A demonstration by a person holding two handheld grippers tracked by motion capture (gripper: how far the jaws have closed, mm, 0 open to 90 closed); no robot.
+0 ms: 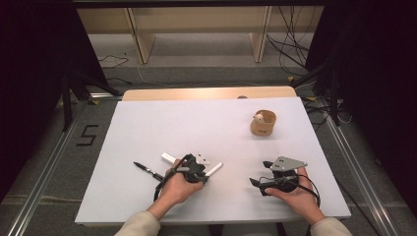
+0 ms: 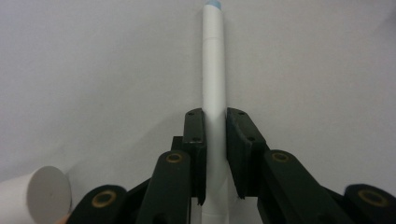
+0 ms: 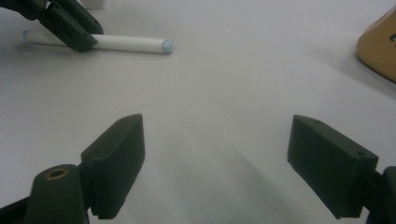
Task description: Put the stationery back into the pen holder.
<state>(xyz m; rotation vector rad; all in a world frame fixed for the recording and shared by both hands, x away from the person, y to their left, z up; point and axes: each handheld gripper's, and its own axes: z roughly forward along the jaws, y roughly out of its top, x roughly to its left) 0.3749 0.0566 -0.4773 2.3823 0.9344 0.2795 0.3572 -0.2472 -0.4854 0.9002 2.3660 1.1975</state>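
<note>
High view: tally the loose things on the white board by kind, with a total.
White pens or markers: 2, white pen in the left gripper's fingers, white marker
Black pen: 1
Wooden cup: 1
Total: 4

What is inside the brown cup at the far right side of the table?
Inside the brown cup a small pale object shows against the near-left rim. What it is cannot be told, and the cup's wall hides its lower part and the bottom.
</note>
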